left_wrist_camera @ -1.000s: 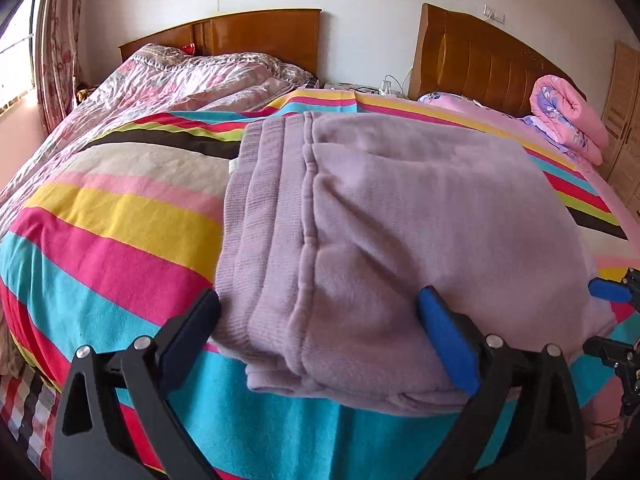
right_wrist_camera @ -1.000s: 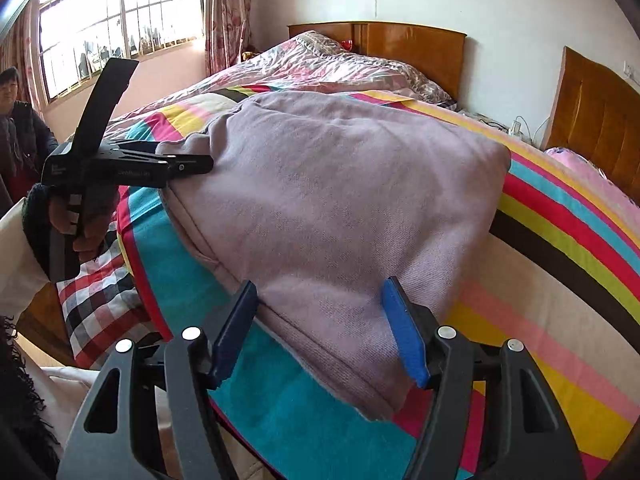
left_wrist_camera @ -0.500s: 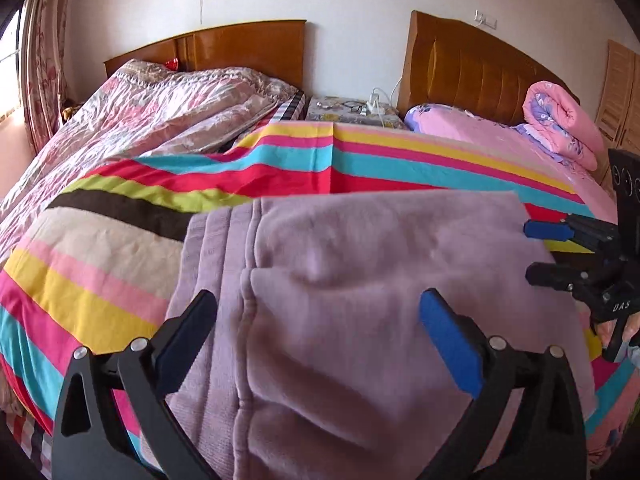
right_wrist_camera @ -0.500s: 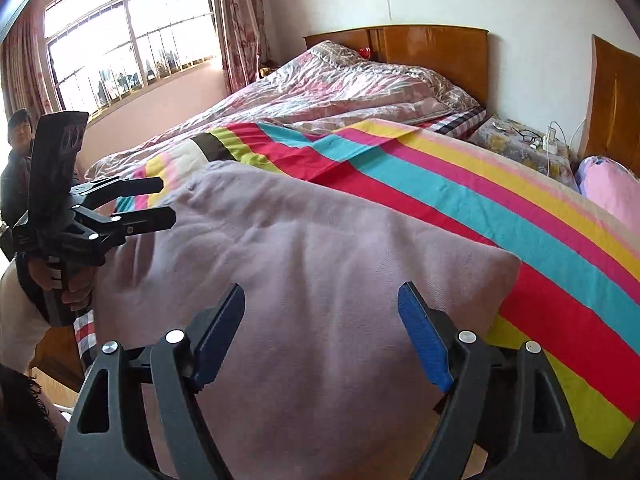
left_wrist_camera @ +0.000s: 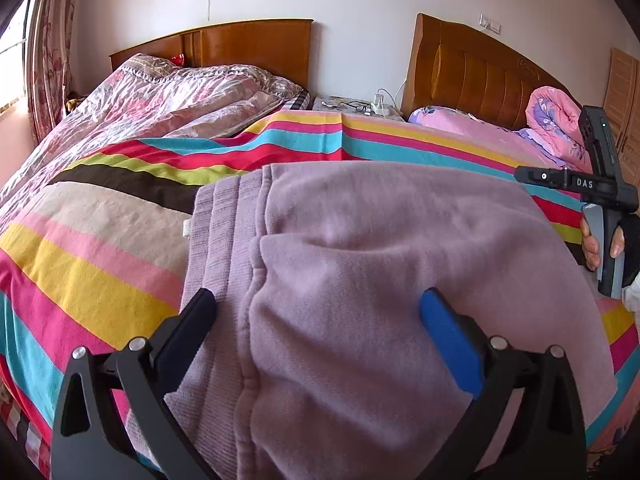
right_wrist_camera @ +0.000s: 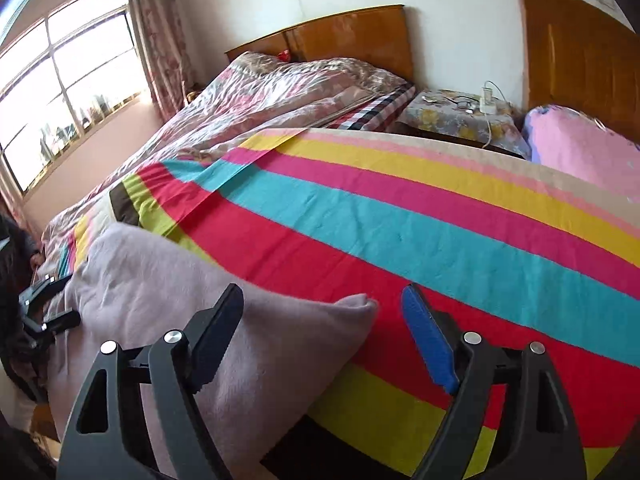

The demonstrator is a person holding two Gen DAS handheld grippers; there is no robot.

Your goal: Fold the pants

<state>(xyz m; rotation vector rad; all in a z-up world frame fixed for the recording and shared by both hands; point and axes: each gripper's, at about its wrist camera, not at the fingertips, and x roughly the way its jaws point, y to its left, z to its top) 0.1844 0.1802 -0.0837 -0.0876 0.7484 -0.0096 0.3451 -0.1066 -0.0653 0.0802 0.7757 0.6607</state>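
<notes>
1. The folded mauve fleece pants (left_wrist_camera: 360, 280) lie on the near part of the striped multicoloured bedspread (left_wrist_camera: 100, 264).
2. The left gripper (left_wrist_camera: 318, 312) hovers over them, jaws apart, gripping nothing.
3. The right gripper (right_wrist_camera: 322, 312) has just been opening; only a corner of the pants shows between its parted jaws, unpinched.
4. A wooden headboard (left_wrist_camera: 248, 46) stands far behind.

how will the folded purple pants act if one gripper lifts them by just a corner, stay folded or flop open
Probably flop open: the pants look like soft fleecy knit, several loose layers stacked with rounded, puffy edges and nothing pinning them. They likely sag rather than hold shape, as the limp corner between the open right gripper suggests. Slipping seems unlikely, since the fuzzy surface should grip the striped sheet.
</notes>
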